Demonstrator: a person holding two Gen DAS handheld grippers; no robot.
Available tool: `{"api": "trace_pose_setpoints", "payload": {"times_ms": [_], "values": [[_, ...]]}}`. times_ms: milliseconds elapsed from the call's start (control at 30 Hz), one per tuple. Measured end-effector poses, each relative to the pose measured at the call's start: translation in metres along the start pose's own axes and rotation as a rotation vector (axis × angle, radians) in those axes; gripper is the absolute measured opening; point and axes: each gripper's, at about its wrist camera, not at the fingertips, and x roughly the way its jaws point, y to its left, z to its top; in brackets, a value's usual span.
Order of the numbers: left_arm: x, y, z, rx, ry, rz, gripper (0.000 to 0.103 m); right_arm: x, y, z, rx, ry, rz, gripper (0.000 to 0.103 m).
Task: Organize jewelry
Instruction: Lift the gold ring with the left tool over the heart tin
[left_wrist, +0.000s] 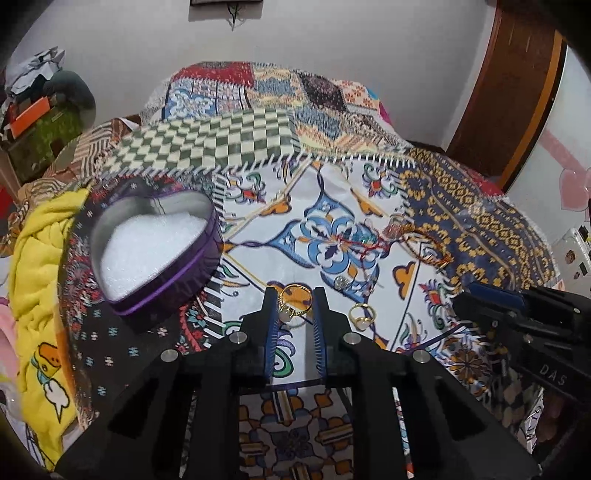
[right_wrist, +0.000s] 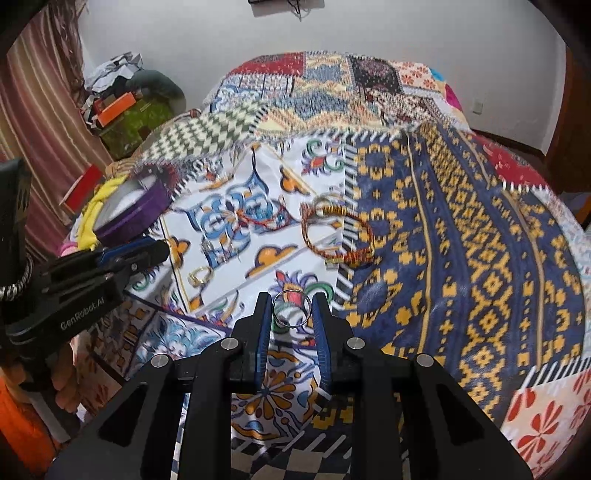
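My left gripper (left_wrist: 294, 295) is shut on a gold ring with a pale stone (left_wrist: 291, 301), held between its blue pads just above the bedspread. My right gripper (right_wrist: 291, 297) is shut on a plain silver ring (right_wrist: 291, 308). A purple heart-shaped tin (left_wrist: 155, 251) with white foam lining stands open to the left; it also shows in the right wrist view (right_wrist: 133, 214). On the spread lie a second gold ring (left_wrist: 362, 315), a small silver piece (left_wrist: 341, 282), a red string bracelet (left_wrist: 354, 240) and a woven orange-gold bangle (right_wrist: 338, 232).
A patchwork bedspread (left_wrist: 480, 221) covers the bed. A yellow cloth (left_wrist: 40, 295) lies left of the tin. Clutter and an orange box (left_wrist: 29, 118) are piled at the far left. A wooden door (left_wrist: 509, 85) is at the right.
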Motion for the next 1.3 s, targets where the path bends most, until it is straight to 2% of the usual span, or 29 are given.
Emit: {"api": "trace_pose_setpoints", "payload": {"times_ms": [400, 667, 967, 1300], "values": [[-0.049, 0.008, 0.015, -0.018, -0.118, 0.021, 0.017, -0.033, 0.031, 0.036, -0.045, -0.137, 0.031, 0.02], [-0.074, 0.025, 0.026, -0.035, -0.195, 0.047, 0.017, -0.044, 0.058, 0.057, -0.09, -0.195, 0.064, 0.02], [-0.084, 0.054, 0.034, -0.08, -0.244, 0.075, 0.017, -0.044, 0.087, 0.074, -0.142, -0.225, 0.104, 0.02], [-0.073, 0.085, 0.034, -0.122, -0.233, 0.097, 0.017, -0.02, 0.111, 0.088, -0.178, -0.202, 0.149, 0.02]]}}
